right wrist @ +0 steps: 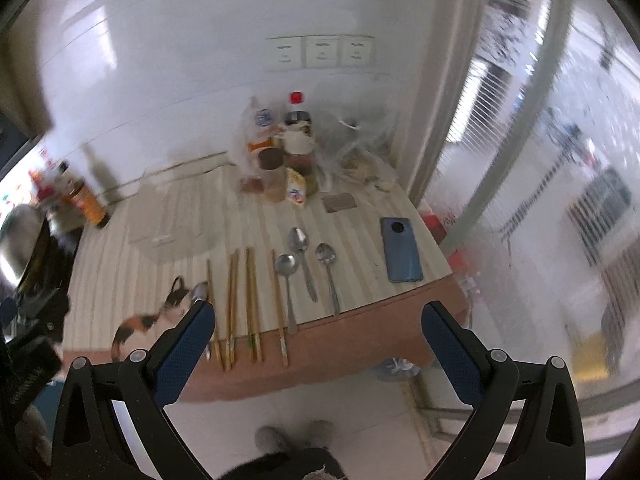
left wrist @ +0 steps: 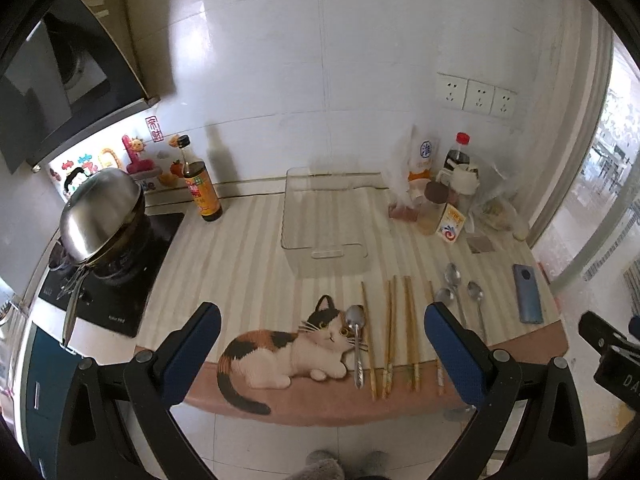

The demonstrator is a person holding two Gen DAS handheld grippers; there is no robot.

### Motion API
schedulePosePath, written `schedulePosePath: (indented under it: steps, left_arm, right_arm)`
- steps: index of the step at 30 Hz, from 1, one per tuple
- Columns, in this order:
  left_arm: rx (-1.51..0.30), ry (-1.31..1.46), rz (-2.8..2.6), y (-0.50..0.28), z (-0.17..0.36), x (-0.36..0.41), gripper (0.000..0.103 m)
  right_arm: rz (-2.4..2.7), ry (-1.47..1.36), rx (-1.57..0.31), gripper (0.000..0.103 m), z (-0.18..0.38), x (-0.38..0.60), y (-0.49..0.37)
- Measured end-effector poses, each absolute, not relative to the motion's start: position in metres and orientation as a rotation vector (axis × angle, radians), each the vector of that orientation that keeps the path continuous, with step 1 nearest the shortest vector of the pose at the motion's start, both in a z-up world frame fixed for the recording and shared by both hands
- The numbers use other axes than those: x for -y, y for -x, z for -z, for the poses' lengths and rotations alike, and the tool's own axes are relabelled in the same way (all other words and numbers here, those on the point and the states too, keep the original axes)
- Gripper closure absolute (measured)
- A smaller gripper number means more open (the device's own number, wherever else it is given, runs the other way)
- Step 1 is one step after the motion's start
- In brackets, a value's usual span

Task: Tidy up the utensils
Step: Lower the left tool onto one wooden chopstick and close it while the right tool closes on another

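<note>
My left tongs (left wrist: 322, 344) are matte black plastic arms, each with a triangular cut-out near its base and round silver screws at the joints. Each finger ends in a flat pad (left wrist: 188, 354) of dark blue, finely dotted rubber. My right tongs (right wrist: 318, 350) are the same build: black arms, silver screws, blue textured pads (right wrist: 182, 354). In the left view the body of my right tongs shows as a black block with pale letters, partly cut off. Below, my grey fuzzy slippers (right wrist: 296, 436) show on the floor.
</note>
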State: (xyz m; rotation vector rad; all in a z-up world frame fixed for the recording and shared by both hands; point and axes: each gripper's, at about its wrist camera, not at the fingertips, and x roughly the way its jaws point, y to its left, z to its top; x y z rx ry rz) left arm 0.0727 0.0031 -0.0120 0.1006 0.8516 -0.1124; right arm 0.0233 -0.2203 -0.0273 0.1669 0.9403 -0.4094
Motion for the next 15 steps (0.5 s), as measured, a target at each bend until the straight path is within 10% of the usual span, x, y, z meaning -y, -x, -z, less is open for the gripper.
schedulePosePath:
  steps: [10,15]
  left_arm:
    - [-1.065,-0.059,0.094,-0.127,0.101,-0.009,0.003]
    - [-1.271,-0.032,0.177,-0.153,0.163,0.024,0.043]
  right_arm:
    - [0.354,-0.259,-1.132,0.065,0.13,0.239,-0.072]
    - [0.276,-0.333,-1.27,0.078,0.198,0.26,-0.111]
